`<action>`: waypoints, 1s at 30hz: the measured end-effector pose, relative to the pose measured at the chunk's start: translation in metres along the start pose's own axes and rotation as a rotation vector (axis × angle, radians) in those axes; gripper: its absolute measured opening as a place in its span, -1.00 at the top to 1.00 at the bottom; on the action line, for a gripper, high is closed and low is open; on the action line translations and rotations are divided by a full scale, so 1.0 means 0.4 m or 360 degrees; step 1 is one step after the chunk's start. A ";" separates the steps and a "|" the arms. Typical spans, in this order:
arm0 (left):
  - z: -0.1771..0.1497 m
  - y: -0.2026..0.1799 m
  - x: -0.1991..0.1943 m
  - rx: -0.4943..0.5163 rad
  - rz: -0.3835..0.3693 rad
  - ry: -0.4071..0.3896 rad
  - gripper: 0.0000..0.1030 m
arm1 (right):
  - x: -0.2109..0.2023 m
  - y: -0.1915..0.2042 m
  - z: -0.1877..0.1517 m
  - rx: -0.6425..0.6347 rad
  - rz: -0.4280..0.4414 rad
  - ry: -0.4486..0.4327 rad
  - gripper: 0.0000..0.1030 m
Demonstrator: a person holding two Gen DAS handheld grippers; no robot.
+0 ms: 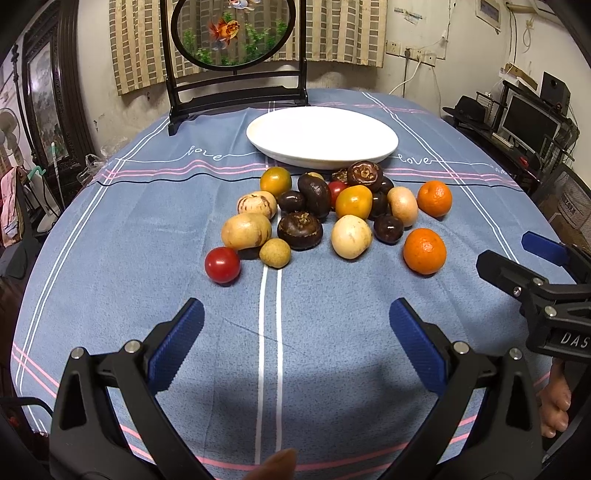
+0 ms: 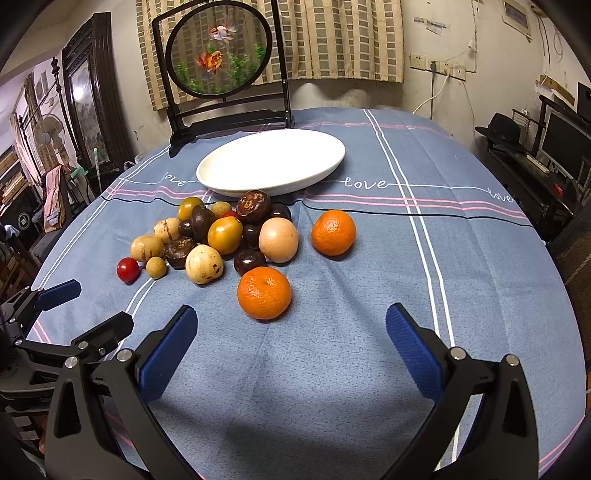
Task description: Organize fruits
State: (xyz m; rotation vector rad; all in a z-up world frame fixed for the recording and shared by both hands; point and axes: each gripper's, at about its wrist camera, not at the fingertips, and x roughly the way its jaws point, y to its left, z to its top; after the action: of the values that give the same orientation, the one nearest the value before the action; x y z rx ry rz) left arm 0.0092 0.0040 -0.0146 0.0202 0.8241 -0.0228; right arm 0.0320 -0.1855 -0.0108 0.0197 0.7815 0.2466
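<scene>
A pile of small fruits (image 1: 325, 210) lies on the blue tablecloth: tan, dark brown, yellow-orange and red ones. Two mandarins sit at its right; the nearer mandarin (image 1: 424, 251) (image 2: 264, 292) lies just ahead of my right gripper. A red cherry tomato (image 1: 222, 264) (image 2: 127, 269) lies at the left front. An empty white plate (image 1: 322, 136) (image 2: 271, 162) stands behind the pile. My left gripper (image 1: 295, 321) is open and empty, short of the pile. My right gripper (image 2: 290, 328) is open and empty; it also shows in the left wrist view (image 1: 517, 254).
A black-framed round goldfish screen (image 1: 236, 33) (image 2: 218, 51) stands behind the plate at the table's far edge. The tablecloth (image 1: 147, 295) covers the whole table. Dark furniture stands left, a desk with a monitor (image 1: 528, 122) right.
</scene>
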 end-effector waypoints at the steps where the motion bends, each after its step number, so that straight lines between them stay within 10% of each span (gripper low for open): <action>1: -0.001 0.000 0.001 0.0000 0.0000 0.0003 -0.96 | 0.000 -0.001 0.000 0.0001 0.0001 0.0003 -0.97; 30: -0.002 0.002 0.010 -0.0010 0.0000 0.0018 -0.96 | -0.001 -0.001 -0.003 0.0015 0.0045 0.0010 -0.97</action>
State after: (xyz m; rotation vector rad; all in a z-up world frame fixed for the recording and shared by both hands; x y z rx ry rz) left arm 0.0116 0.0049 -0.0180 0.0142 0.8357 -0.0199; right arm 0.0312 -0.1862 -0.0115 0.0388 0.7890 0.2697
